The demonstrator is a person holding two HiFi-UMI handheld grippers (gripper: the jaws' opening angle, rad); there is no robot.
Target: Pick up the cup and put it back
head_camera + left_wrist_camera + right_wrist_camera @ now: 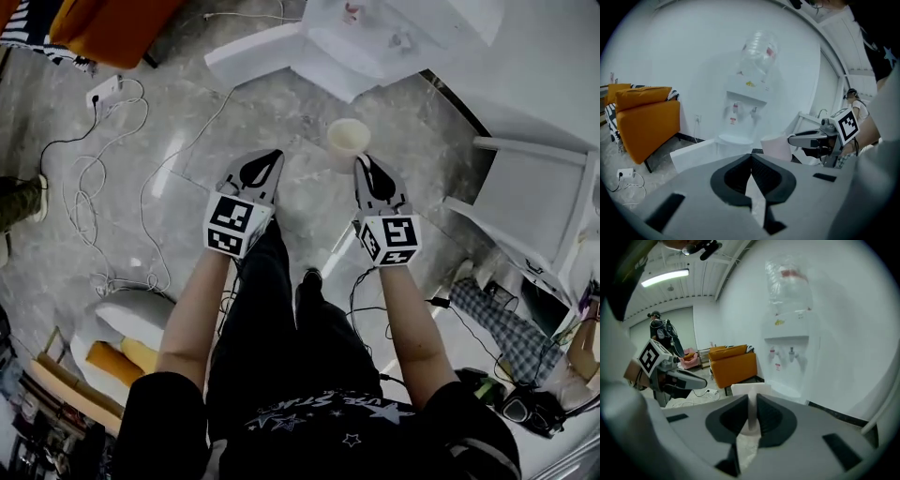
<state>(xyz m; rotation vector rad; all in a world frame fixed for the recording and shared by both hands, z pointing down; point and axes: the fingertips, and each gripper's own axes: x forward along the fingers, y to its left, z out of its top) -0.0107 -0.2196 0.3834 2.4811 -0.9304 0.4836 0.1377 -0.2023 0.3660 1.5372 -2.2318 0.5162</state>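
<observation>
A pale paper cup (348,138) hangs in the air in front of me, and my right gripper (361,163) is shut on its rim. In the right gripper view the cup's wall (751,389) stands pinched upright between the two dark pads. My left gripper (272,156) is level with it, a little to the cup's left and apart from it. Its jaws (751,157) are shut with nothing between them. The left gripper view shows the cup (776,147) beside the right gripper's tip (791,139).
A white water dispenser (375,37) with a clear bottle on top stands straight ahead against the wall. An orange sofa (112,28) is at the far left. Cables and a power strip (103,94) lie on the marble floor. White furniture (534,197) stands at the right.
</observation>
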